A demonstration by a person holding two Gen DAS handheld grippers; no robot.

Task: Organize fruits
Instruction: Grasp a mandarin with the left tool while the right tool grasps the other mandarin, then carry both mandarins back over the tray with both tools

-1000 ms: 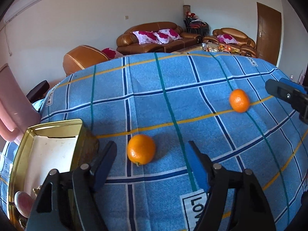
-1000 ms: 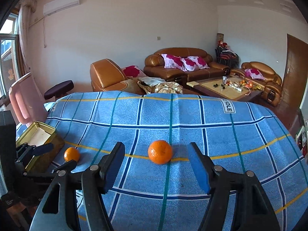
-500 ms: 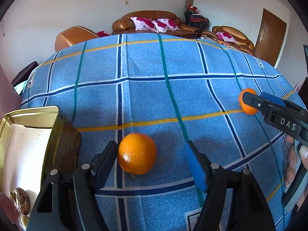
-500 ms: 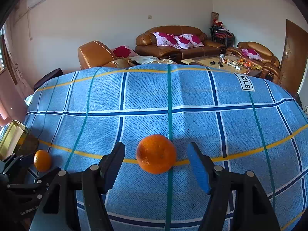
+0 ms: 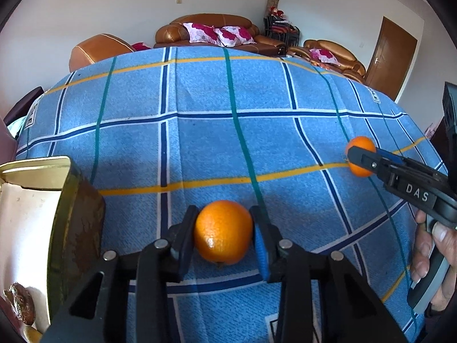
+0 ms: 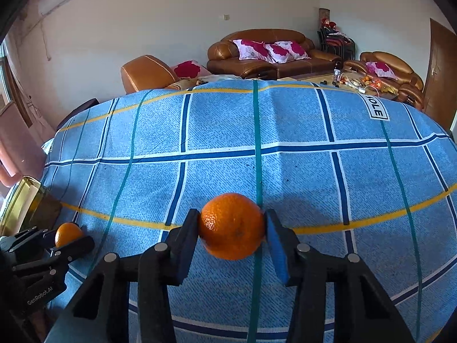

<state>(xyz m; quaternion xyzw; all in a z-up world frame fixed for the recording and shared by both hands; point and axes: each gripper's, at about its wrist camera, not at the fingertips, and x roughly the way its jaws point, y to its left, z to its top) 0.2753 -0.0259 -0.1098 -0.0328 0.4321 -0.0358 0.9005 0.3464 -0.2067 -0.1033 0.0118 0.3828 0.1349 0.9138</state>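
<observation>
Left tongs (image 5: 224, 230) clamped on an orange (image 5: 223, 232), pads touching both its sides, fruit resting on the blue plaid cloth (image 5: 200, 143) over the surface. Just beside, on the left: an open gold tin (image 5: 65, 214), worn and rusty on its outer wall, pale liner inside, a brown wrinkled lump (image 5: 20, 303) in its near corner, other contents cut off by the frame edge. Right tongs (image 6: 232, 230) likewise closed on a second orange (image 6: 232, 225), pads pressed against both flanks, sitting on a yellow stripe near a green one. Same second orange visible far right in the left view, partly hidden behind the black finger marked DAS. Same tin seen at the far left edge of the right view, well apart from the second orange. Brown sofas (image 6: 274, 54) beyond the surface.
</observation>
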